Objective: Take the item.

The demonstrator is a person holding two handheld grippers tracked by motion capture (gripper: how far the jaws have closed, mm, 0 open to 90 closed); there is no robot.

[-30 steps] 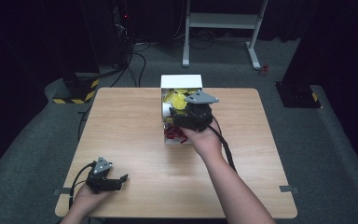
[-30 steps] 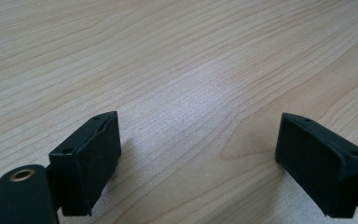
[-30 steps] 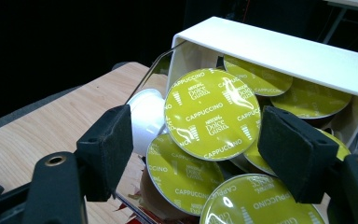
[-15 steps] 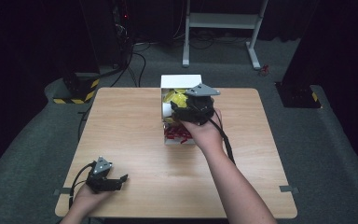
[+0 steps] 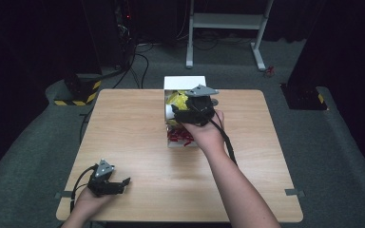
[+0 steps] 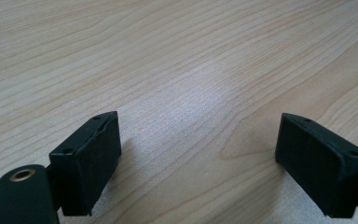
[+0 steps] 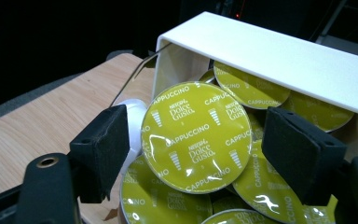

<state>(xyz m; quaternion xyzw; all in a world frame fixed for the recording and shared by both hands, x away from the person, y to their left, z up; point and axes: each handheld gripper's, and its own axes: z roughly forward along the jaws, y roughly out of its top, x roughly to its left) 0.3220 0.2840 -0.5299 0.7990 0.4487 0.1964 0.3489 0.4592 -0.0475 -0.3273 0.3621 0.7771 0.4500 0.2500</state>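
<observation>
Pale wood grain covered the worktop (image 5: 138, 123), a light laminate with rounded corners, bare over most of its area. It stood on a grey carpeted floor (image 5: 24, 156) in a dark room. Beyond its far edge stood a white metal frame (image 5: 225, 28) on the carpet, with black cables (image 5: 135, 61) lying across the floor and a black-and-yellow striped block (image 5: 83, 90) off the far left corner. Small grey tape marks (image 5: 294, 192) sat on the carpet beside the near corners.

At the far middle of the worktop stood a white box (image 5: 184, 83), open towards the camera riding on the right tongs. It held yellow-green capsules (image 7: 254, 88) printed "Cappuccino" and "Dolce Gusto", heaped against each other under the box's white flap. Red pieces (image 5: 180, 137) lay at the near end of the box; what they were could not be made out.

The right tongs (image 7: 193, 147) hung over the box with the person's right hand (image 5: 206, 133) behind them. Their jaws were spread wide on either side of one capsule (image 7: 196, 137), whose foil face was turned to the camera. Whether the pads touched its rim could not be told.

The left tongs (image 5: 121, 182) lay low at the near left of the worktop in the left hand (image 5: 92, 199), well apart from the box. Their jaws were spread with nothing but bare wood between them.
</observation>
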